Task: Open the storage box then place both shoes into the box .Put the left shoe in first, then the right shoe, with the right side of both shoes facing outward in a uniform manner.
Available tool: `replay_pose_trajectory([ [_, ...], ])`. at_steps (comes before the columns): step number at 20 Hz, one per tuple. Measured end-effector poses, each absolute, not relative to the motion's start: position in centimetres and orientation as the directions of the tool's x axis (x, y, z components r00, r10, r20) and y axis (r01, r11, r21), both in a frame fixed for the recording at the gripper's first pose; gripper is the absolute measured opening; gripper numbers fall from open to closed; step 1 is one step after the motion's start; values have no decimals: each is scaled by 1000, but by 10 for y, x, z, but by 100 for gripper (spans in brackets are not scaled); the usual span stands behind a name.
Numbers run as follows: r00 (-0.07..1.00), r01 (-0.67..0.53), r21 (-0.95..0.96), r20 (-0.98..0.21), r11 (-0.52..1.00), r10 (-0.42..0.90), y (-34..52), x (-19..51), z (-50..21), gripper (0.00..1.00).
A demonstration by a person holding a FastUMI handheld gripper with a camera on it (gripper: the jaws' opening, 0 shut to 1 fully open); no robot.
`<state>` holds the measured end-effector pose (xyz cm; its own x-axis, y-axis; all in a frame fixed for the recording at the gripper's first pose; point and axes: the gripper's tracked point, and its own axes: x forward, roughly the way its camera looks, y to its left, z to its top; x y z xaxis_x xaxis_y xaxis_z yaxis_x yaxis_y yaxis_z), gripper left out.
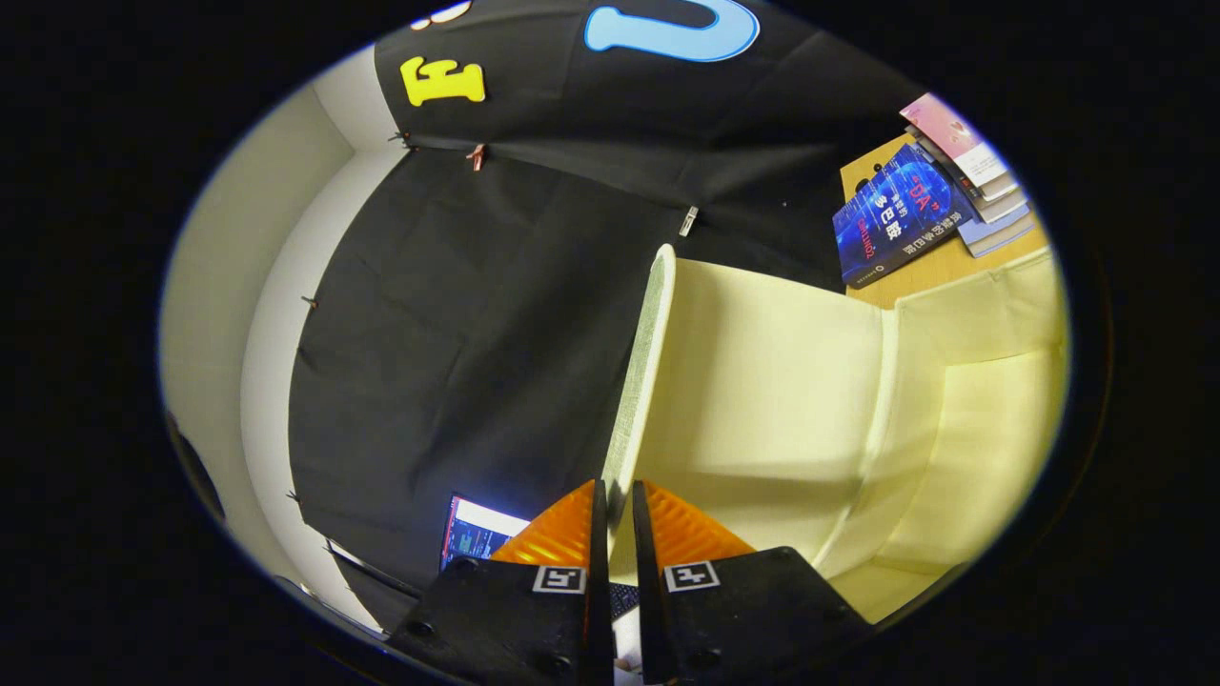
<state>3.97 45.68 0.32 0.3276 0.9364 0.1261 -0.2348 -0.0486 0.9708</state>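
The gripper [615,495] was clamped on the edge of the storage box's pale yellow lid [640,381], swung partly open, with neither shoe yet inside.

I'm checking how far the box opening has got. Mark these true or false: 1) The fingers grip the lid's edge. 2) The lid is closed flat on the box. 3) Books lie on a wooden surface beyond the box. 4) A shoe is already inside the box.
1) True: the gripper has its fingers closed on the thin edge of the pale yellow plastic storage box's lid.
2) False: the lid is lifted, open.
3) True: a stack of books lies on the wooden surface.
4) False: the visible pale yellow interior of the box holds no shoe.
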Motion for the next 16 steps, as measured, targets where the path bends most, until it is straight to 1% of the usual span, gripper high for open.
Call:
replay_pose_trajectory([
  [1, 323, -233, 971, 124, -48, 938, 460, 38, 3, 18],
  [3, 324, -229, 973, 116, -41, 939, 462, 39, 0, 40],
  [4, 329, -231, 972, 118, -41, 937, 461, 39, 1, 44],
  [5, 334, -240, 969, 136, -56, 933, 459, 40, 5, 60],
  [6, 337, -246, 967, 142, -58, 931, 457, 39, 8, 68],
  [8, 350, -266, 963, 134, -39, 927, 448, 39, 7, 96],
  [11, 375, -313, 949, 92, 33, 922, 428, 40, -2, 96],
  [13, 405, -346, 931, 39, 113, 914, 409, 41, -13, 97],
  [16, 480, -371, 893, -49, 254, 876, 369, 44, -29, 97],
])
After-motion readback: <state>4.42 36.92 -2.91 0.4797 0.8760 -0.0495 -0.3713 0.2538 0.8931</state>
